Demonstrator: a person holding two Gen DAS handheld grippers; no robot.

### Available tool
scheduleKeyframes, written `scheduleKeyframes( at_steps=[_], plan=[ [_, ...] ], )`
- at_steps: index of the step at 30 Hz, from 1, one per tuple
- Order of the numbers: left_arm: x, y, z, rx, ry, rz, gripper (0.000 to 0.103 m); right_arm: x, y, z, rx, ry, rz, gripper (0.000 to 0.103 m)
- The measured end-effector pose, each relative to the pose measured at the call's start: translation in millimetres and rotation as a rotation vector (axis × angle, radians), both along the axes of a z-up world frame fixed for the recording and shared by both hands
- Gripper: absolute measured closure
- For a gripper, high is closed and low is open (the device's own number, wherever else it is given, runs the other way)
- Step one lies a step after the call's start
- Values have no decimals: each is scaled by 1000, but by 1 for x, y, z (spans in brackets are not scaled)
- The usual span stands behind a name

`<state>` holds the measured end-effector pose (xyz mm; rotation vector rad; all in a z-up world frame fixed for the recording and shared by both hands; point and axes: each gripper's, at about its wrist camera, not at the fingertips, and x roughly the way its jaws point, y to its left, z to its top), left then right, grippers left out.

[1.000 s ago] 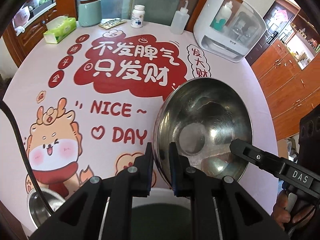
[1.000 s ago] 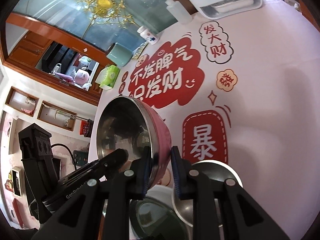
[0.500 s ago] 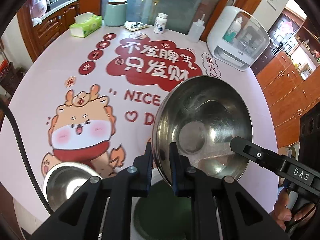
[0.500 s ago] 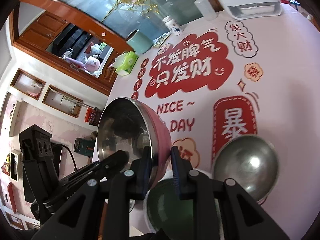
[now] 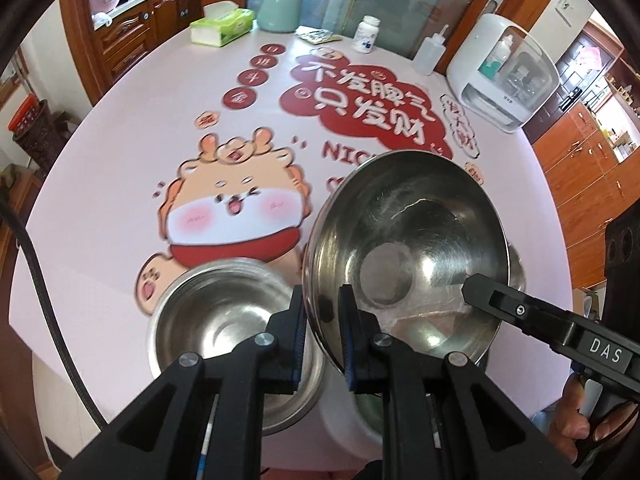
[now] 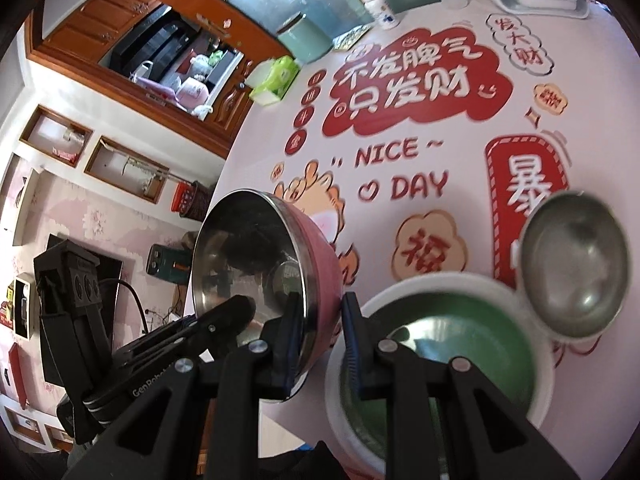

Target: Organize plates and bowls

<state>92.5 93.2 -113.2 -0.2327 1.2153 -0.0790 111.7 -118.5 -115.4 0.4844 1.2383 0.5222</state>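
Note:
Both grippers hold one steel bowl with a pink outside (image 5: 404, 256) (image 6: 256, 276) tilted in the air above the table. My left gripper (image 5: 322, 332) is shut on its near rim. My right gripper (image 6: 322, 336) is shut on the opposite rim, and its finger (image 5: 520, 312) shows in the left wrist view. Below lies a white plate with a green centre (image 6: 440, 344). A second steel bowl (image 5: 228, 320) sits on the table left of the plate. A third steel bowl (image 6: 576, 264) sits at the plate's right edge.
The round table (image 5: 120, 140) has a printed pink cloth. At its far side stand a green tissue box (image 5: 222, 26), a teal canister (image 5: 280, 6), a pill bottle (image 5: 366, 34), a squeeze bottle (image 5: 430, 50) and a white appliance (image 5: 504, 72).
Both grippers have carried the pink bowl back and up from the table. The plate and the two other steel bowls have come further into view below.

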Motion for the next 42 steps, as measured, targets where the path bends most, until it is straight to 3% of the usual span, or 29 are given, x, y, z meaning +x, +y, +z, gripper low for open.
scheduleKeyframes(
  at_steps=[18,32,42],
  plan=[
    [-39,66,-34,16,138,-17,90,-38,71,-31,-44,123,3,83],
    [-27,86,-64,42,228,-99,88,-49,88,-55,-79,208,-88,84],
    [-19,89,-67,43,225,-151,84,-45,93,-58,-92,215,-142,83]
  ],
)
